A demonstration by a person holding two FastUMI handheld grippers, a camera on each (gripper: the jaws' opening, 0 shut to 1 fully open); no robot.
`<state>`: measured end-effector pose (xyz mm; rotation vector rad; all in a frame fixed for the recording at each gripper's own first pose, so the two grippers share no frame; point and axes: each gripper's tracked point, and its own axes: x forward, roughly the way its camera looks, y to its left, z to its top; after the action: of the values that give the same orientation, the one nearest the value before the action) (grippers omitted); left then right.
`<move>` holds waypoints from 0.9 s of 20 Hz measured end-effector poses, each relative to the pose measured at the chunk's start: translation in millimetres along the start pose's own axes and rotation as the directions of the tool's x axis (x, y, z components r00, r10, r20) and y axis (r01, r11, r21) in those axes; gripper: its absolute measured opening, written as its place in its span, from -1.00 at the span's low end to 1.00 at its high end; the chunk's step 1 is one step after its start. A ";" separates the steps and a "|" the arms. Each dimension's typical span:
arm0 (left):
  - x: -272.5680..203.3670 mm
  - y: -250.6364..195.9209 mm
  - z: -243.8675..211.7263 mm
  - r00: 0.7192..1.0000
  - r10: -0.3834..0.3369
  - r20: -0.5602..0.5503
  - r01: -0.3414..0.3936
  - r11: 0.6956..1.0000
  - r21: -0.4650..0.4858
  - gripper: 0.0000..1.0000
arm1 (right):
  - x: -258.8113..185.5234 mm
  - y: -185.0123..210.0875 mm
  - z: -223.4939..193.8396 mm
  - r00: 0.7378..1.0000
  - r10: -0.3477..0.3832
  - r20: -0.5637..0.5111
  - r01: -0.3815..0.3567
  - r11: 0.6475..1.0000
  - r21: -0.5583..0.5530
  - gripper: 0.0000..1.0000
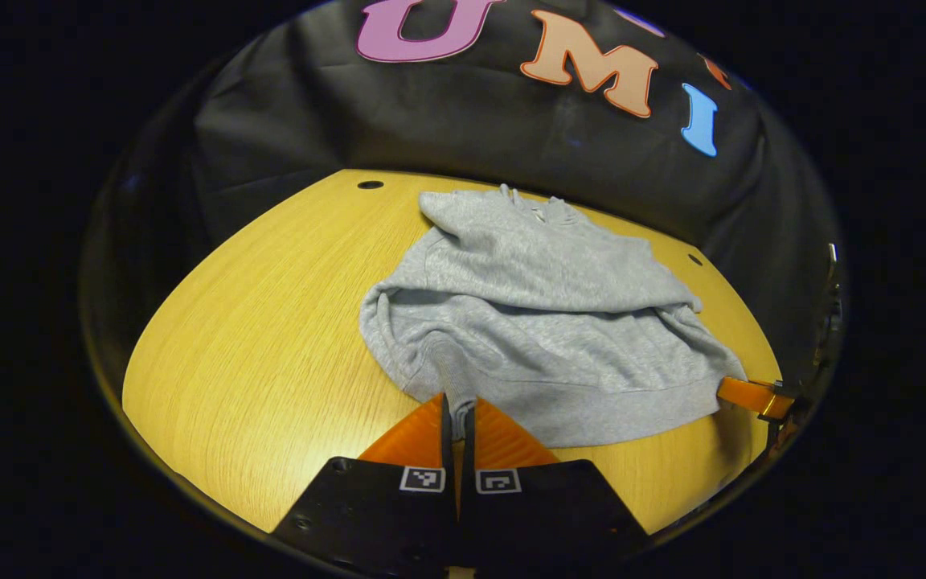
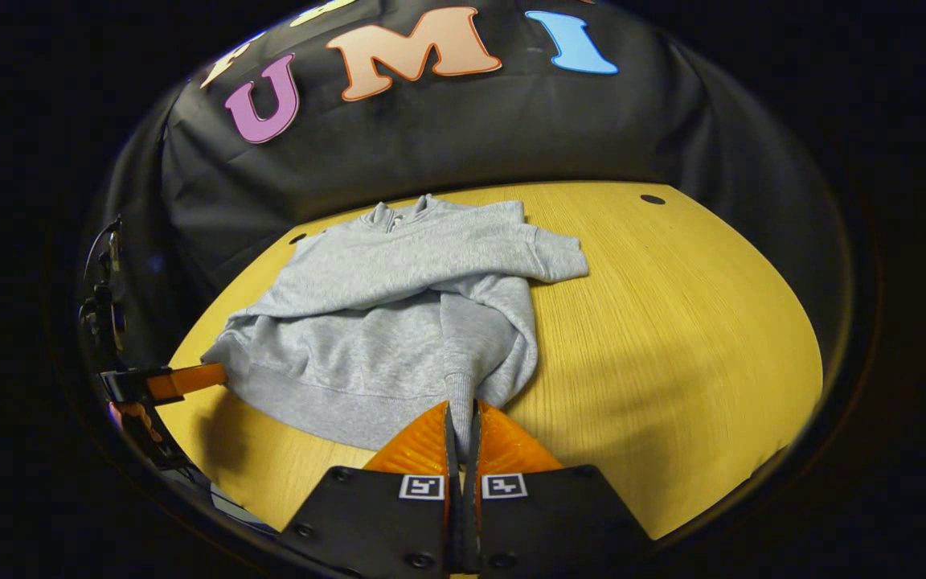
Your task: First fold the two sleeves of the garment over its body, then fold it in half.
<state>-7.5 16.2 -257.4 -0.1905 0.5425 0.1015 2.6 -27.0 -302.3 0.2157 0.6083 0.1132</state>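
**Both grippers holding the hem of the grey sweatshirt**

In the left gripper view, the left gripper is standing at the near edge of the grey sweatshirt; its two fingers are nearly together, and a thin ribbed cuff of the garment is running down into the narrow gap between them, so both fingers are pressing on the cloth; the cuff belongs to a sleeve that is lying folded over the body of the sweatshirt. In the right gripper view, the right gripper is standing in the same way; its fingers are almost closed, and another ribbed cuff is hanging between them at the hem; this sleeve is also lying folded down across the body.

Going outward from the fingers, the sweatshirt is lying flat on the yellow wooden table, directly in front of each gripper; its hem is near the grippers and its collar is pointing to the far side, close to the black cloth wall; the upper sleeve is crossing the chest from one side to the other. In the left gripper view the other gripper is showing at the far right corner of the hem; in the right gripper view the other one is showing at the far left corner of the hem, touching the cloth. Small dark holes are sitting in the table top near its far edge.
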 end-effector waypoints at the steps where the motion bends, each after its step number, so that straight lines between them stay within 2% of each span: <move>1: -1.6 -1.4 9.1 1.000 -0.006 0.019 0.006 1.000 -0.003 -1.00 | -1.2 1.6 7.9 1.000 0.007 0.013 -0.007 1.000 0.007 -0.95; 9: 2.3 -25.8 97.3 0.981 -0.076 0.178 0.076 0.997 0.009 -1.00 | 15.7 2.9 85.7 0.993 0.027 0.114 -0.030 0.999 0.026 -0.95; 14: 25.8 -30.5 150.5 0.964 -0.074 0.255 0.074 0.997 0.009 -1.00 | 41.0 5.5 128.1 0.991 0.037 0.128 -0.039 0.999 0.012 -0.95; 18: 60.8 -34.2 177.2 0.963 -0.067 0.263 0.061 0.998 0.031 -1.00 | 69.3 8.5 145.5 0.996 0.046 0.081 -0.047 0.999 0.017 -0.95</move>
<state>138.4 22.2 -135.1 -0.1687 0.2712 0.0564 142.7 -31.4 -222.4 0.2517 0.5245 0.1431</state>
